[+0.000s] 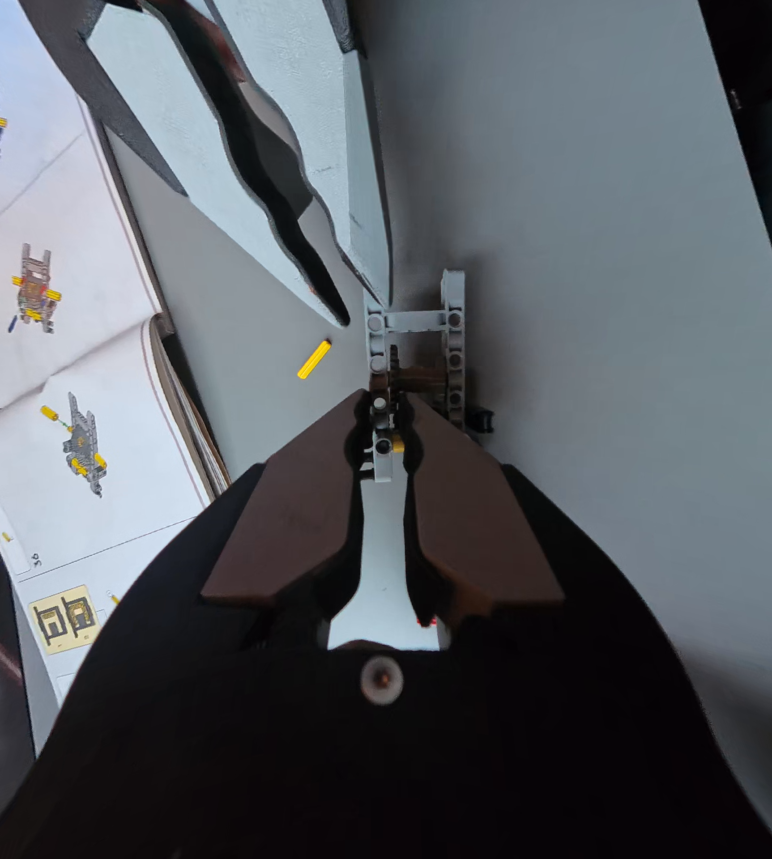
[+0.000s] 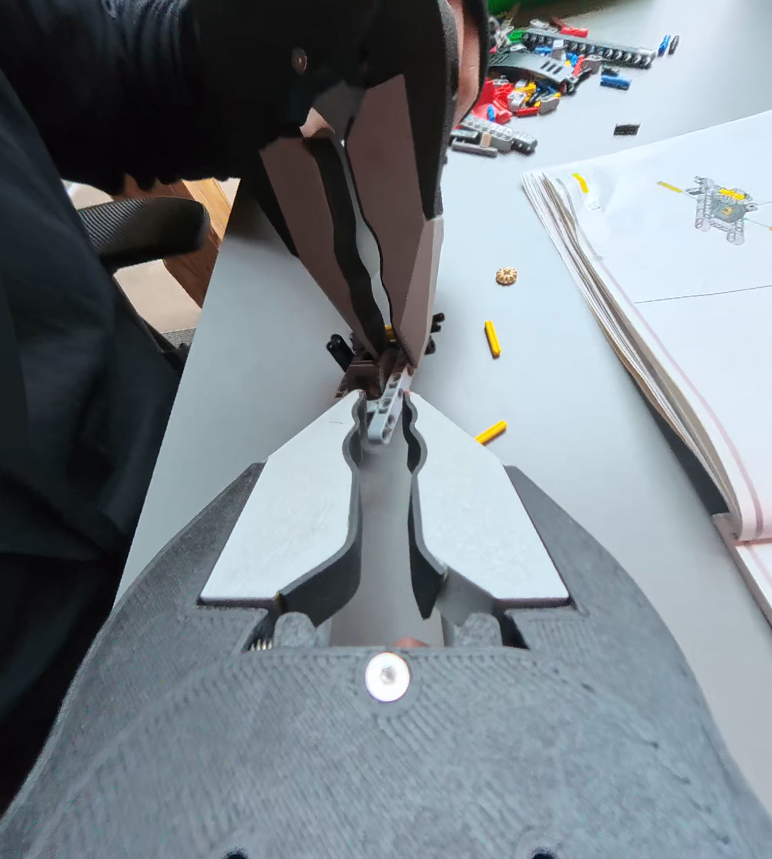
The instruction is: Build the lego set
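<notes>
Both fingers [image 1: 425, 460] around lego assembly [image 1: 414, 362]

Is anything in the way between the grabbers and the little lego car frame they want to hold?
Nothing visible is. The brown-fingered left gripper and the pale grey-fingered right gripper are both already closed on the grey and brown lego frame, one at each end. The loose yellow lego axle lies off to the side on the grey table.
</notes>
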